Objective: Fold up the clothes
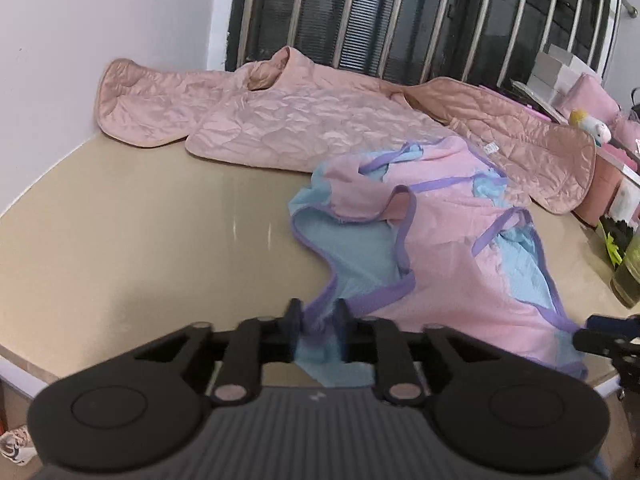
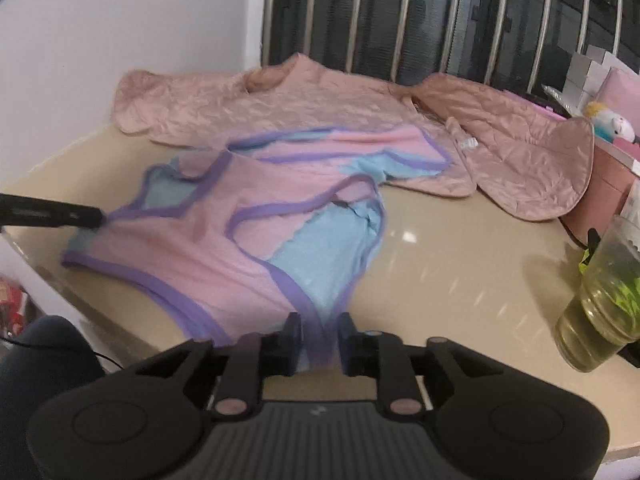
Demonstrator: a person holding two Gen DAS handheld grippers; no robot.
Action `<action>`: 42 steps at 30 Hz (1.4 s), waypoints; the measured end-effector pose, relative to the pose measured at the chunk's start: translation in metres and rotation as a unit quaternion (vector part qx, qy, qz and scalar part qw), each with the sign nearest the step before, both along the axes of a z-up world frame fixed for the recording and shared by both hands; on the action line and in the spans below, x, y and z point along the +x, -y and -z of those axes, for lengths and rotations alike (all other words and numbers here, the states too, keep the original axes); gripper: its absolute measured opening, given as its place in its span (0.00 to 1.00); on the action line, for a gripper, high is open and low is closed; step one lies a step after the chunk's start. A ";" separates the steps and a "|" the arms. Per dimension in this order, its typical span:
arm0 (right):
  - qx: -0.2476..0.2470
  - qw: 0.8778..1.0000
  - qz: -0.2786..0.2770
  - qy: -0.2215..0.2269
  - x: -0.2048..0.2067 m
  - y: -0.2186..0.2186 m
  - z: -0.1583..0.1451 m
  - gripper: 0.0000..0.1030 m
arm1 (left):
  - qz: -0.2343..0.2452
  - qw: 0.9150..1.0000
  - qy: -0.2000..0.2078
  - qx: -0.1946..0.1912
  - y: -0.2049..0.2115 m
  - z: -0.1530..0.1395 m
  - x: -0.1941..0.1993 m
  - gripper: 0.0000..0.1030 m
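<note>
Starting at the left, the left gripper (image 1: 318,316) has its fingers pinched on the near purple-trimmed edge of the top (image 1: 432,240), a pink and blue thing lying rumpled on the beige table (image 1: 120,240). The right gripper (image 2: 319,330) clamps the same top's near edge further right. A quilted pink jacket (image 1: 300,120) sprawls at the far side. Near right there's a glass (image 2: 600,304) of greenish liquid.
</note>
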State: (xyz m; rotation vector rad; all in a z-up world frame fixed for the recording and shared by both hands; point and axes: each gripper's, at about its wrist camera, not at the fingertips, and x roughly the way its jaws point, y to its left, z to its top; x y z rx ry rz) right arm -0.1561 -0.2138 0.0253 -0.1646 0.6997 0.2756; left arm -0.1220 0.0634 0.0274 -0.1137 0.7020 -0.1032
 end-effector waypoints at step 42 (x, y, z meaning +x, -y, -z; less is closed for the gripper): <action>0.100 0.994 0.032 0.026 0.141 -0.005 -0.003 0.01 | 0.099 0.995 -0.001 0.025 0.071 0.013 0.040 0.26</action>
